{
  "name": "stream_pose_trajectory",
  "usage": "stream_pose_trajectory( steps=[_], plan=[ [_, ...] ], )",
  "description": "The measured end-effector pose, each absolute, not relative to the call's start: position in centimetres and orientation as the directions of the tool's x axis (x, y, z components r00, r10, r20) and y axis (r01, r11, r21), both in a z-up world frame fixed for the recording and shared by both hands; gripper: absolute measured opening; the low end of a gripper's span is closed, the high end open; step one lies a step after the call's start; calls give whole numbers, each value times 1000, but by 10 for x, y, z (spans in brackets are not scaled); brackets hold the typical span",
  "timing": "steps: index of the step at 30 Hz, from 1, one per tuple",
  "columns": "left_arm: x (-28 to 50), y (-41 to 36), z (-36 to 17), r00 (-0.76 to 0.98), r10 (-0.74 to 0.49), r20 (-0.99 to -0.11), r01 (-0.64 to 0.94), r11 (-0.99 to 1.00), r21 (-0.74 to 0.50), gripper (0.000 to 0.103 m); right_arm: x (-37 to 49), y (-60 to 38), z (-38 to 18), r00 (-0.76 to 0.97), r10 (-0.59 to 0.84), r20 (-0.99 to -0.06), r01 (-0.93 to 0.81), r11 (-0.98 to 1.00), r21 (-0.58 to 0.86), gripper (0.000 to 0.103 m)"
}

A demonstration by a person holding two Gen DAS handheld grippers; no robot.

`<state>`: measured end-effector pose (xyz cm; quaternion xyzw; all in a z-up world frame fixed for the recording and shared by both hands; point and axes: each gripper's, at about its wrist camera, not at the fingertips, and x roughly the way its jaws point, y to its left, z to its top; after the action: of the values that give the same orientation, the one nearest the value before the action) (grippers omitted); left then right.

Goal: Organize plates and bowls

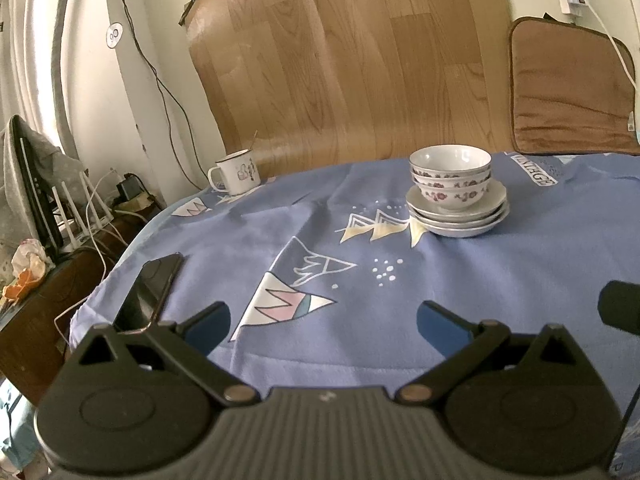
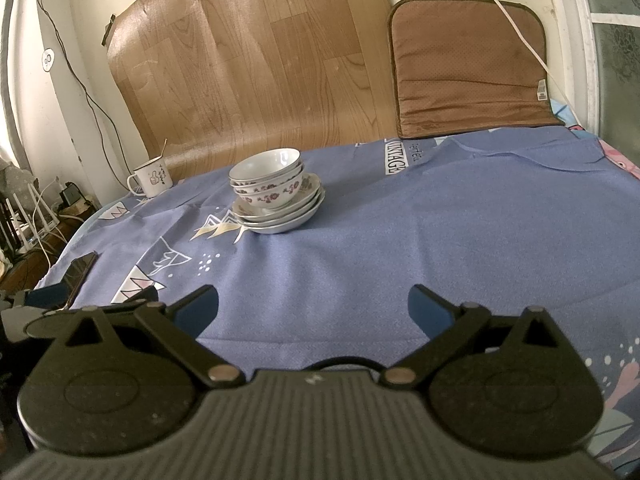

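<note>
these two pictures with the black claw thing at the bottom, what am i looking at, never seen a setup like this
There is no robot here. A person holds a two-finger gripper in each hand, and each gripper carries a wide-angle camera looking forward along its fingers. One picture comes from the left gripper, the other from the right gripper. The black shape at the bottom of each picture is that gripper's own body, with blue pads on the fingers. Both are open and hold nothing.

Ahead is a table under a blue tablecloth. On it stands a stack of bowls nested inside one another, resting on a stack of plates. Farther left stands a white mug, and a dark phone lies near the table's left edge.
</note>
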<state>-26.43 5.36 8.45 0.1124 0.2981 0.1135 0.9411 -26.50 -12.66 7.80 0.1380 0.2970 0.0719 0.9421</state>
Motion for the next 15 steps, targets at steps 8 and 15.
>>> stream_pose_trajectory(
  steps=[8,15],
  plan=[
    [-263,55,84,793,277,-542,-138,949,282,103,-265,-127,78,813,217,-540,-53,952,303,102],
    [-261,55,83,789,276,-549,-133,949,285,103,-265,-127,78,813,217,-540,-52,951,304,102]
  ],
)
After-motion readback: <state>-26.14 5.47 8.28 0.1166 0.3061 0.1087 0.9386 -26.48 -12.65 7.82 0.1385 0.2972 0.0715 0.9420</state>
